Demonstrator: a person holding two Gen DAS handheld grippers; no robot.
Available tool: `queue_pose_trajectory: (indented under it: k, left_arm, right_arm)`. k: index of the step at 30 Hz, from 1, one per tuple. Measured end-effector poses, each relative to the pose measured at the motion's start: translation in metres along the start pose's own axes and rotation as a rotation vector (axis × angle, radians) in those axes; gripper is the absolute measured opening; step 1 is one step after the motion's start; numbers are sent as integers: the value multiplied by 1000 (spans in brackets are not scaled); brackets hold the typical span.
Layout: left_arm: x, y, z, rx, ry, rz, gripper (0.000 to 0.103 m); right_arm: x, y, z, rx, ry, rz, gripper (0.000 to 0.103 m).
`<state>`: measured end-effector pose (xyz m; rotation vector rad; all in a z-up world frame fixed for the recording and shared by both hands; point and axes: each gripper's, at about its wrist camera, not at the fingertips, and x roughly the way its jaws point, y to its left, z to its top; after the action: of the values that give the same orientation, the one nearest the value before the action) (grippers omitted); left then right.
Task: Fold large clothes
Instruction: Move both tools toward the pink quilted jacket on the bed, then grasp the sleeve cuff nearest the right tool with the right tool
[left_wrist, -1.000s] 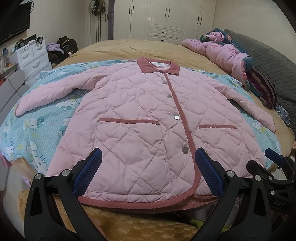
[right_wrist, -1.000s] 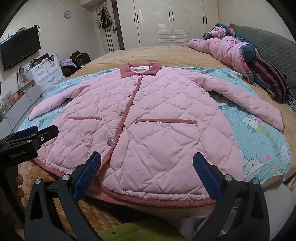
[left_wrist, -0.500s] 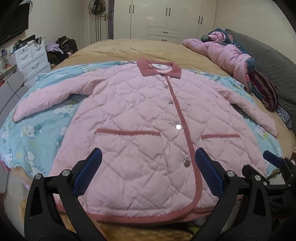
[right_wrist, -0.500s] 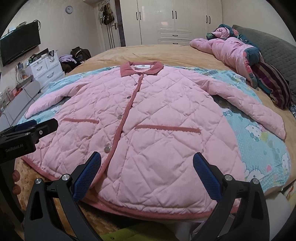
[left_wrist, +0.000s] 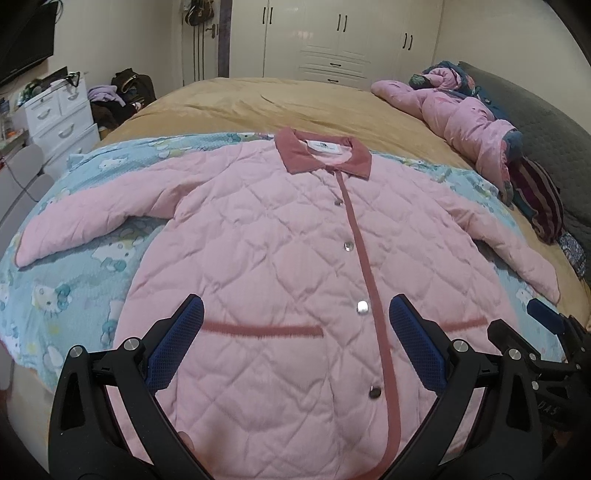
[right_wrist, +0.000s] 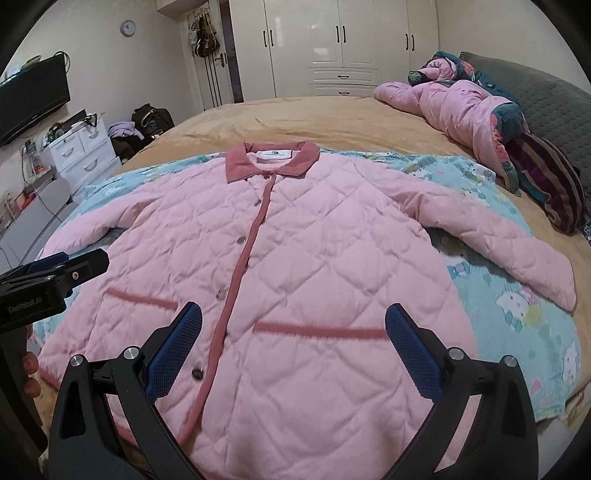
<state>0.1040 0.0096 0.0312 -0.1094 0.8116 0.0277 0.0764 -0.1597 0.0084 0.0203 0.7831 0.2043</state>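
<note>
Pink quilted jacket flat on bed; left claw, right claw spread, apparently above hem.

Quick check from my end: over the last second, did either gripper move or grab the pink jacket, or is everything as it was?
Both grippers advanced over the pink quilted jacket: the hem has slid beneath the open left gripper and right gripper, which now frame the pocket trims. Nothing was taken hold of. The jacket stays flat and buttoned, sleeves spread, on the blue cartoon blanket.
</note>
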Motion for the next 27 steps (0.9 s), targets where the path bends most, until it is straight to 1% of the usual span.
queue_pose_trajectory:
  k: [5, 9, 11, 15, 19, 23, 27]
  left_arm:
    - [16, -5, 22, 0, 9, -2, 94]
    - [31, -9, 39, -1, 23, -5, 94]
    - [40, -13, 48, 0, 37, -26, 94]
    - [57, -24, 62, 12, 58, -40, 94]
    - [73, -34, 75, 18, 78, -43, 94]
    - [86, -46, 85, 52, 89, -23, 94]
    - [100, -53, 92, 58, 110, -28, 94]
  right_arm:
    - [13, -9, 22, 23, -9, 6, 99]
    - [23, -19, 39, 50, -16, -8, 99]
    - [29, -27, 46, 70, -15, -10, 99]
    - [42, -45, 58, 112, -2, -33, 99]
    - [54, -67, 67, 163, 2, -56, 99]
    - [64, -99, 75, 229, 0, -87, 99]
    - [75, -138, 77, 320, 12, -141, 99]
